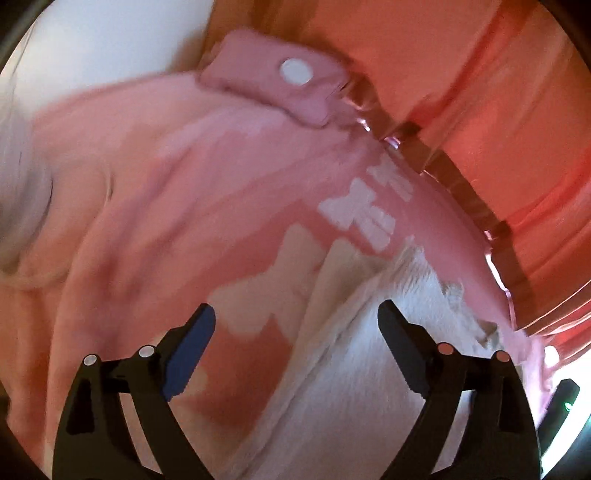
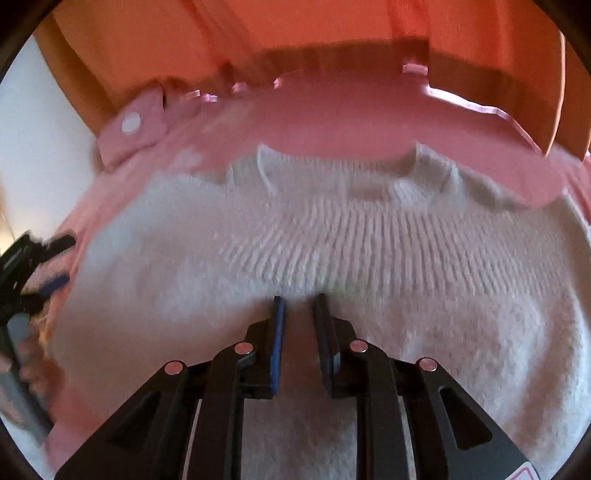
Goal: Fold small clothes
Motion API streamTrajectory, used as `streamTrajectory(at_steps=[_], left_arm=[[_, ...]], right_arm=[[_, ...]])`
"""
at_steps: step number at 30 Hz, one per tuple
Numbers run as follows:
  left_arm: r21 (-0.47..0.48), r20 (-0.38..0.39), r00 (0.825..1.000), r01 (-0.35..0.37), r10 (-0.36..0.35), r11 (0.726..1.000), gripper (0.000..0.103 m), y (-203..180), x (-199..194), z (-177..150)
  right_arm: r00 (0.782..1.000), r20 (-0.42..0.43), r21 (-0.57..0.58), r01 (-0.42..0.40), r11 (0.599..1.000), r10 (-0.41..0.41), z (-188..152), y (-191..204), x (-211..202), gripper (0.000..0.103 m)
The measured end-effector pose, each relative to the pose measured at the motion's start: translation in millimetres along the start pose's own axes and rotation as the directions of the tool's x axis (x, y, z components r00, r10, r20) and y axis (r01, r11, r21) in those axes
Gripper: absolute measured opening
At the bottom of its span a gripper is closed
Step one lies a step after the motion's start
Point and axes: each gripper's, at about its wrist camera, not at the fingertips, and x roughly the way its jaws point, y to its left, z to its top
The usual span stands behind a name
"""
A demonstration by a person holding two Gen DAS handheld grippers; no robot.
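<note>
- A pink garment (image 1: 155, 177) with white bow prints lies spread across a pink cloth (image 2: 351, 122) over an orange surface (image 2: 258, 33), filling most of both wrist views.
- A white knit (image 2: 369, 251), ribbed along one band, lies over the garment directly ahead of the right gripper (image 2: 298, 301); whether it is the garment's lining or a separate piece cannot be told.
- The right gripper's jaws stand nearly closed, a narrow gap between the pads, with the knit bunching at their tips. Whether they have a pinch of it the blur does not settle.
- The left gripper (image 1: 295, 310) hangs with its jaws spread wide and nothing between them, low over the garment where pink meets white.
- Seen from the right wrist, the left gripper sits at 9 o'clock, at the garment's left edge.
- A button tab (image 1: 273, 85) lies at 12 o'clock from the left gripper, well apart; from the right wrist it shows at 10 o'clock.
- The knit's ribbed band runs from 9 to 3 o'clock across the right gripper's path, so a fold would probably carry the near edge toward 12 o'clock.
- The right gripper is nearer the knit's middle, the left nearer its side edge.
</note>
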Motion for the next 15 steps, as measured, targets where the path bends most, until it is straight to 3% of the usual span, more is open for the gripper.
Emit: streamTrajectory(at_steps=[5, 7, 11, 12, 13, 14, 15], left_arm=[[-0.001, -0.090, 0.996, -0.006, 0.005, 1.000, 0.091, 19, 11, -42], [0.053, -0.030, 0.999, -0.026, 0.028, 0.998, 0.092, 15, 6, -50], [0.074, -0.025, 0.998, -0.051, 0.053, 0.996, 0.090, 10, 10, -52], [0.070, -0.022, 0.999, -0.046, 0.048, 0.996, 0.084, 10, 9, -51], [0.074, -0.019, 0.999, -0.032, 0.034, 0.997, 0.065, 9, 8, -51], [0.079, -0.030, 1.000, 0.008, -0.006, 0.997, 0.029, 7, 8, -50], [0.078, -0.064, 0.995, 0.080, -0.075, 0.994, 0.018, 3, 8, -48]], right_arm=[[1.000, -0.009, 0.055, -0.028, 0.998, 0.029, 3, -4, -3, 0.021], [1.000, -0.010, 0.051, -0.024, 0.998, 0.025, 2, -4, 0, 0.021], [1.000, -0.009, 0.050, -0.026, 0.998, 0.026, 0, -4, -5, 0.024], [1.000, -0.010, 0.049, -0.027, 0.998, 0.028, 1, -7, 6, 0.024], [1.000, -0.011, 0.050, -0.029, 0.998, 0.029, 2, -8, 8, 0.025], [0.999, -0.014, 0.050, -0.032, 0.998, 0.032, 3, -7, 9, 0.025], [0.999, -0.017, 0.050, -0.036, 0.998, 0.037, 4, -8, 10, 0.027]])
